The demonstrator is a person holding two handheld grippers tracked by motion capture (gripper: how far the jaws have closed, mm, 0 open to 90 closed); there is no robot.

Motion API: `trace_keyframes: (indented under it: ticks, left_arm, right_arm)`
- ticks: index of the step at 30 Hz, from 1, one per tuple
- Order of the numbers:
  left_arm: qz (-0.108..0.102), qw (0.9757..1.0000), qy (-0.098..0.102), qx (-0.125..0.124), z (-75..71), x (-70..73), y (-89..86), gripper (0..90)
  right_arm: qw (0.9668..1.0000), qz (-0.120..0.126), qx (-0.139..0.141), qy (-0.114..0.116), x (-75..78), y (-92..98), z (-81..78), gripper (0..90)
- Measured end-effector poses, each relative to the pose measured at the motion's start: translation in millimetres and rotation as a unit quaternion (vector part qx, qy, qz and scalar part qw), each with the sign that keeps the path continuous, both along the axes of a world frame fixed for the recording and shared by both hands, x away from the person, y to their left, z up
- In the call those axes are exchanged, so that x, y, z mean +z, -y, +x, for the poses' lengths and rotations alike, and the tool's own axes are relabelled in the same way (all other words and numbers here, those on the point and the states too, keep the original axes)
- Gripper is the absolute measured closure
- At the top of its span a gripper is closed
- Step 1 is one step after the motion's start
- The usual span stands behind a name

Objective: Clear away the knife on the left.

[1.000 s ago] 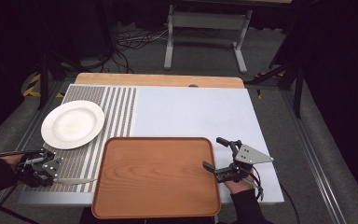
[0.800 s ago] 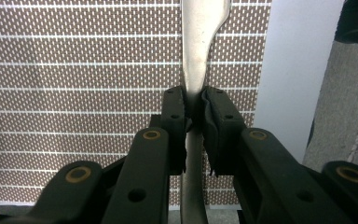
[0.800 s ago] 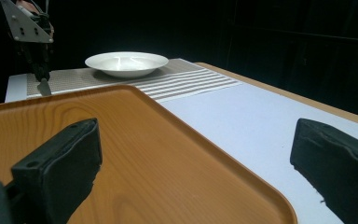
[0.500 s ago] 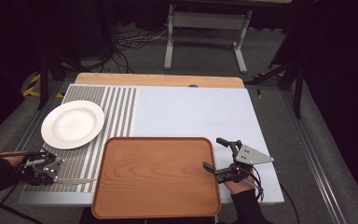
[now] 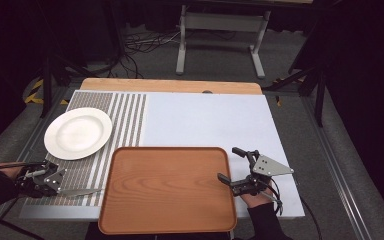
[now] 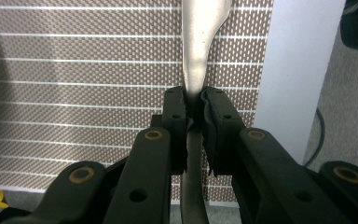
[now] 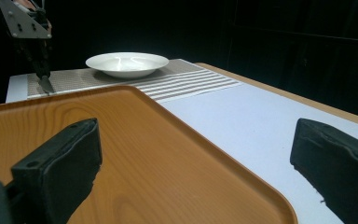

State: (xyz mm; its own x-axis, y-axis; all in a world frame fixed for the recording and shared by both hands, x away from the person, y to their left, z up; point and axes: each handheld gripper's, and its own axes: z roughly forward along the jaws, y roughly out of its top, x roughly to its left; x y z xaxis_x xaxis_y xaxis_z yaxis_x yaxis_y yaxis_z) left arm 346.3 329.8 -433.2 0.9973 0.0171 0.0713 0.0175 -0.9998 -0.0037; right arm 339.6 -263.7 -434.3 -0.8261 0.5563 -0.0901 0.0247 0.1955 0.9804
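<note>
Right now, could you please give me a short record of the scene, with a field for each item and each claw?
surface: table with a striped mat on its left part
plate: white, empty, on the mat
tray: wooden, empty, at the near edge
utensil: metal, handle clamped, tip towards the tray
left claw: shut on the utensil, above the mat
right claw: open, straddling the tray's right rim

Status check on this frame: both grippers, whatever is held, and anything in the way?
Left gripper shut on knife over striped mat. Right gripper open, empty, at tray right edge. Plate apart; nothing obstructing.
</note>
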Motion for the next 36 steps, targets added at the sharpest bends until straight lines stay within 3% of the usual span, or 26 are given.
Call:
trace_keyframes:
  ticks: [6,11,13,16,21,25,30,31,32,33,34,36]
  left_arm:
    - [-0.023,0.9992,0.007,0.031,0.8,15.2,-2.7,80.8]
    - [-0.051,0.9963,0.011,0.068,2.0,28.3,-4.6,80.7]
    - [-0.074,0.9937,0.01,0.083,1.9,36.5,-3.7,80.7]
    - [-0.096,0.9887,-0.001,0.116,2.9,41.8,0.4,80.7]
    - [-0.117,0.9821,-0.013,0.147,6.1,48.1,4.2,80.7]
    - [-0.132,0.9741,-0.03,0.181,9.3,52.8,5.7,80.7]
    - [-0.14,0.9664,-0.042,0.211,10.7,56.6,10.8,80.7]
    - [-0.14,0.9664,-0.042,0.211,10.7,56.6,10.8,80.7]
    - [-0.149,0.9629,-0.045,0.221,11.1,58.6,13.0,80.7]
    - [-0.149,0.9629,-0.045,0.221,11.1,58.6,13.0,80.7]
    - [-0.157,0.9604,-0.044,0.226,10.7,59.7,14.6,80.7]
    - [-0.172,0.9524,-0.048,0.247,11.4,62.8,17.2,80.7]
  right_arm:
    - [1.0,0.0,0.0,-0.001,0.0,0.0,0.1,2.4]
    - [1.0,0.001,0.0,0.0,0.1,0.4,0.0,2.4]
    - [1.0,0.002,0.0,-0.001,0.1,0.5,0.1,2.4]
    - [1.0,0.001,0.0,-0.002,0.0,0.4,0.3,2.3]
    - [1.0,0.003,-0.001,-0.003,-0.1,0.9,0.4,2.3]
    - [1.0,0.003,-0.001,-0.003,-0.1,1.3,0.5,2.4]
    - [1.0,0.004,-0.003,-0.003,0.0,1.7,0.5,2.4]
    - [1.0,0.004,-0.003,-0.003,0.1,1.9,0.5,2.4]
    - [1.0,0.005,-0.003,-0.003,0.1,2.1,0.6,2.4]
    - [1.0,0.005,-0.003,-0.003,0.1,2.1,0.6,2.4]
    - [1.0,0.006,-0.003,-0.002,0.1,2.3,0.7,2.4]
    - [1.0,0.005,-0.002,-0.002,0.1,2.1,0.5,2.4]
